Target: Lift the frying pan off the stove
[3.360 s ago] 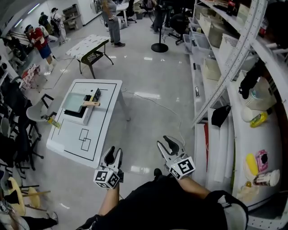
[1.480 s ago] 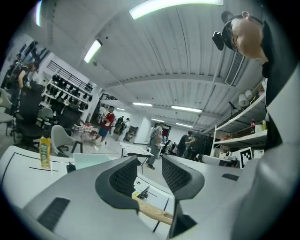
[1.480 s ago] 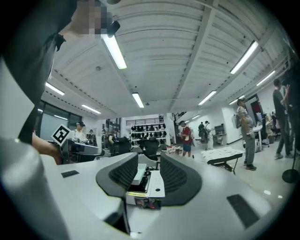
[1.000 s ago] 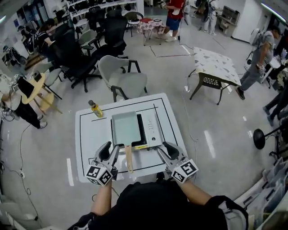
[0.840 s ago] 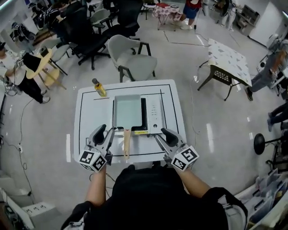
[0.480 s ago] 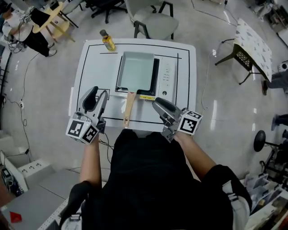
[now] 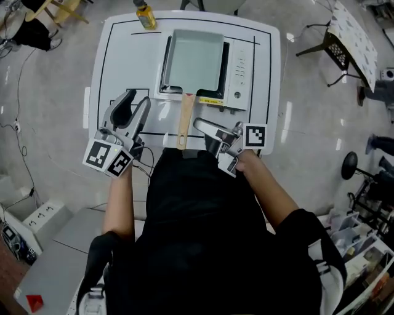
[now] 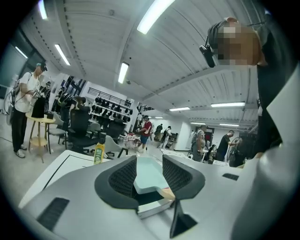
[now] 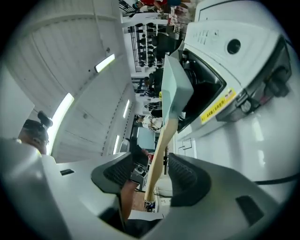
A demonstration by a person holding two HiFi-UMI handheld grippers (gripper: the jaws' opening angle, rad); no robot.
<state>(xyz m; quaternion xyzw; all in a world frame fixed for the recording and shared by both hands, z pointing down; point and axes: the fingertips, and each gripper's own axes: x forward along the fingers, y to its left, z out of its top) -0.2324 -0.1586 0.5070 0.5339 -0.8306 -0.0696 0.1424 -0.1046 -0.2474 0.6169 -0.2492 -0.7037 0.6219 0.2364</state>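
1. Far left: a white power strip [image 7: 38,215] lies on the grey floor, well apart from the white table [image 7: 98,74].
2. Left gripper [image 7: 136,106]: over the front-left part of the table, left of the pan handle and not touching it. The left gripper view shows the jaws spread with nothing gripped. The pan only shows beyond the gap. Can't tell if the gripper rests on the tabletop or hangs above it.
3. Yellow bottle [image 7: 146,15]: upright at the table's back-left, near the pan's far corner and apart from it.
4. Frying pan [image 7: 197,58]: rectangular, pale blue-green and empty. It sits flat on the stove at the table's middle-back, not lifted.
5. Wooden handle [image 7: 184,120]: sticks out from the pan's near edge toward the person, past the stove's front and over the table. It lies between the two grippers.
6. Right gripper [image 7: 206,131]: rolled onto its side, just right of the handle's free end. In the right gripper view the handle runs between the jaws. The jaws are opening, with a gap on both sides, so the pads don't press it. Released, not grasping.
7. Stove [image 7: 241,67]: a white portable unit with the pan on its left part. Its control strip is on the right, and a yellow label is on the front edge.
8. Far right: a patterned-top side table [image 7: 354,37] stands on the floor, well apart from the white table.
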